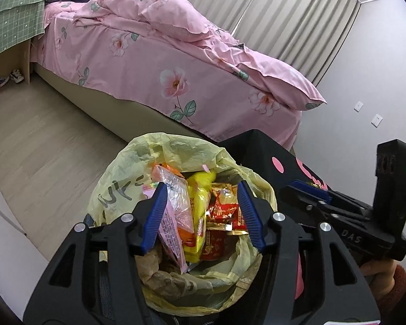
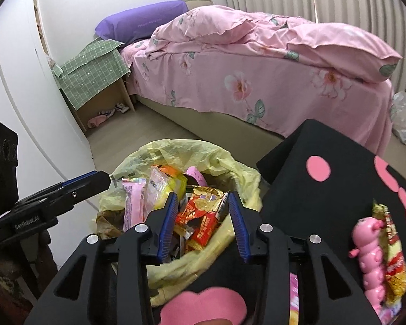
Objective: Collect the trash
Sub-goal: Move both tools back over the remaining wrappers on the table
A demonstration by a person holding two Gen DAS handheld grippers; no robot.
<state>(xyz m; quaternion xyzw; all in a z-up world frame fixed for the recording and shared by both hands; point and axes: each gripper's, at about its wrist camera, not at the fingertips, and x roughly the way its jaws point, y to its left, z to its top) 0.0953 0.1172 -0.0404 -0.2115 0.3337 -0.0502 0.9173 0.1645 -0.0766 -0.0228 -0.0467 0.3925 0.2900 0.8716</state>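
Observation:
A bin lined with a yellow plastic bag (image 1: 121, 189) (image 2: 159, 154) holds several snack wrappers, pink (image 1: 173, 216), yellow and red (image 2: 203, 222). My left gripper (image 1: 201, 189) is open and empty, right above the wrappers. My right gripper (image 2: 200, 197) is open and empty over the bin's right side. In the left wrist view the right gripper (image 1: 308, 189) shows side-on at the right. In the right wrist view the left gripper (image 2: 94, 181) shows at the left. A yellow-red wrapper (image 2: 392, 257) and a pink caterpillar toy (image 2: 370, 260) lie on the black table (image 2: 324, 197).
The black table with pink spots (image 1: 257, 149) stands right of the bin. A bed with pink floral bedding (image 1: 176, 62) (image 2: 257, 81) lies beyond, with a small table under a green cloth (image 2: 94, 73) beside it. A white plastic bag (image 2: 403, 113) is at the bed's far end.

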